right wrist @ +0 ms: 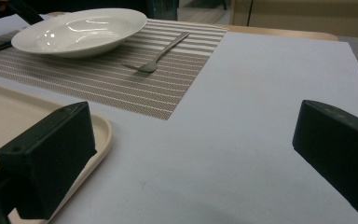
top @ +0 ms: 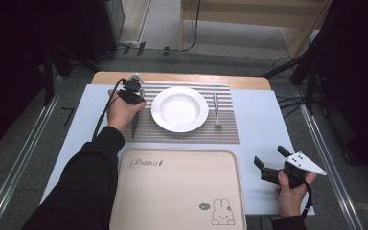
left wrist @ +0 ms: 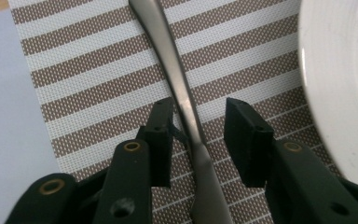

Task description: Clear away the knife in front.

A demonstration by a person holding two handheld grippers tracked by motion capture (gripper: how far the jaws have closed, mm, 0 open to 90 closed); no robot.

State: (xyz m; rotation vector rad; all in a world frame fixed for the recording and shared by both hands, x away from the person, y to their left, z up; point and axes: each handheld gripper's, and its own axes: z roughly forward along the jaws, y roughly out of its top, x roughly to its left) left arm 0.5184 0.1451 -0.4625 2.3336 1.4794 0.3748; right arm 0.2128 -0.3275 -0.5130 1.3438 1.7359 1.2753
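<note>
I count one knife (left wrist: 186, 112) on the striped mat (top: 187, 132), lying at the plate's nine o'clock with its length running twelve to six. My left gripper (left wrist: 198, 135) is down over it: the knife's handle passes between the two black jaws, the left pad is right against the metal, and the right pad stands apart with mat showing in the gap. So the jaws straddle the knife, not clenched on it. In the high view the left hand (top: 122, 112) hides most of the knife; a dark strip of it shows below the hand.

One white plate (top: 180, 109) sits in the middle of the mat. One fork (top: 216, 111) lies at the plate's three o'clock, just beside the rim, apart from it, tines toward me. One cream tray (top: 177, 191) with a rabbit drawing sits at the mat's six o'clock, nothing on it.

My right gripper (top: 268, 160) is well apart from all that, at the tray's three o'clock over the pale blue table cover (top: 263, 120). Its jaws are spread wide with nothing between them, as its own view shows.
</note>
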